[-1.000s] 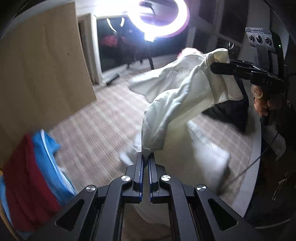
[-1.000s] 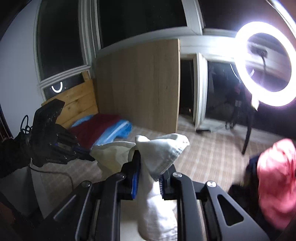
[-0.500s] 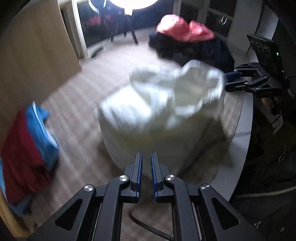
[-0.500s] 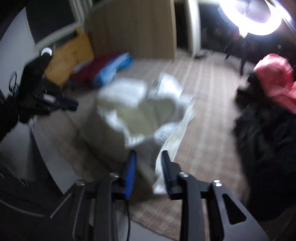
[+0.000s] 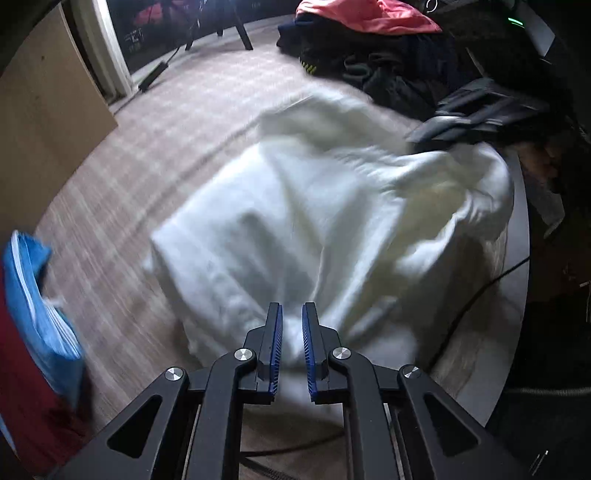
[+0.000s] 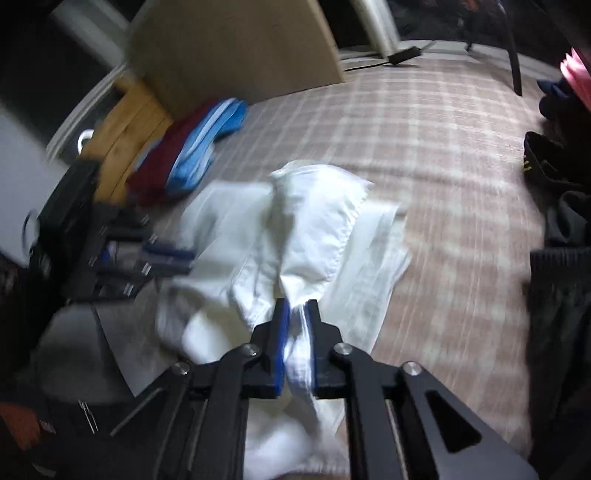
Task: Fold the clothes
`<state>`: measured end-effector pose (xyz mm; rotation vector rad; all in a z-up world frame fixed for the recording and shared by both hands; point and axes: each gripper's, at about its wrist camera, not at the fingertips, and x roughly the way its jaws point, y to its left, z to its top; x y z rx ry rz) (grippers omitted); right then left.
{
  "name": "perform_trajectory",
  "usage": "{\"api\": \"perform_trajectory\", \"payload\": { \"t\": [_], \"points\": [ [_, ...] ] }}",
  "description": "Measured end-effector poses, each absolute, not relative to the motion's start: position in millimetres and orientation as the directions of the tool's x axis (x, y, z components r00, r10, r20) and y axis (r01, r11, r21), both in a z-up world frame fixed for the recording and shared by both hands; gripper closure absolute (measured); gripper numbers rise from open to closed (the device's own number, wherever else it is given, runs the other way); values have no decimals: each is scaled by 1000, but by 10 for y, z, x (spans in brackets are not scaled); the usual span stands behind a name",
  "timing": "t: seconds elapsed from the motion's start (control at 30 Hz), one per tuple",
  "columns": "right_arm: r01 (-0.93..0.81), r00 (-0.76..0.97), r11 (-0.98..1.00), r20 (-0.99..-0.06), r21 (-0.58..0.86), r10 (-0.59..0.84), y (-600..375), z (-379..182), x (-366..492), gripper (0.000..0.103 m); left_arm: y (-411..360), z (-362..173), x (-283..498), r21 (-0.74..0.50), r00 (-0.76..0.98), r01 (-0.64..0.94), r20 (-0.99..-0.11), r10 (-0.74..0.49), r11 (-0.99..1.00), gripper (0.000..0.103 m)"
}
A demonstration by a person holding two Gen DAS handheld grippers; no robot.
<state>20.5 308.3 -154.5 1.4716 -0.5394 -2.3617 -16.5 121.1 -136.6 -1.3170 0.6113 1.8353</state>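
1. Two hand-held grippers over one white garment (image 5: pixel 314 221), which lies rumpled on the plaid bed (image 5: pixel 155 155), near its front edge.
2. Right hand-held gripper (image 6: pixel 295 310): jaws have just closed and now pinch a bunched fold of the white cloth between the blue pads; that fold stands up off the bed towards the cam.
3. Left hand-held gripper (image 5: pixel 291 314): jaws have just eased apart, only a narrow slit. White cloth shows behind the slit, but the pads don't look to be pressing on it, so prob. nothing held. In the right view it sits blurred at the garment's left edge (image 6: pixel 166 254).
4. Done, judging by how things lie: a folded red and blue stack (image 6: pixel 192 155) sits at the far left of the bed, beside the wood panel (image 6: pixel 236 51).
5. In hand: the white garment is down on the bed but not flat, with no clean fold line yet. Looks like an early step of this piece, spread or first fold.
6. Left: a dark pile w/ a pink item on top (image 5: pixel 362 18) waits at the far right, unfolded.
7. Overall, approx. a third through, w/ most of the pile to go.
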Motion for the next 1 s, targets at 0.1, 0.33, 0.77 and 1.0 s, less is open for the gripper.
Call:
{"api": "perform_trajectory", "payload": {
  "t": [0.1, 0.33, 0.77, 1.0],
  "points": [
    [108, -361, -894, -821, 434, -442, 2936, -1452, 418, 93, 1117, -1231, -141, -78, -163, -802, -925, 342, -593, 91],
    [-3, -516, -905, -776, 425, -362, 3341, -1056, 153, 53, 1225, -932, -339, -64, -230, -809, -880, 414, -584, 91],
    [24, -276, -913, -875, 408, -399, 3152, -1656, -50, 97, 1156, -1429, -455, -126, -134, -810, -911, 390, -572, 91],
    [-94, -461, -923, -838, 374, -292, 3492, -1282, -147, 75, 988, -1173, -562, -146, -195, -773, -871, 451, -617, 87]
  ]
}}
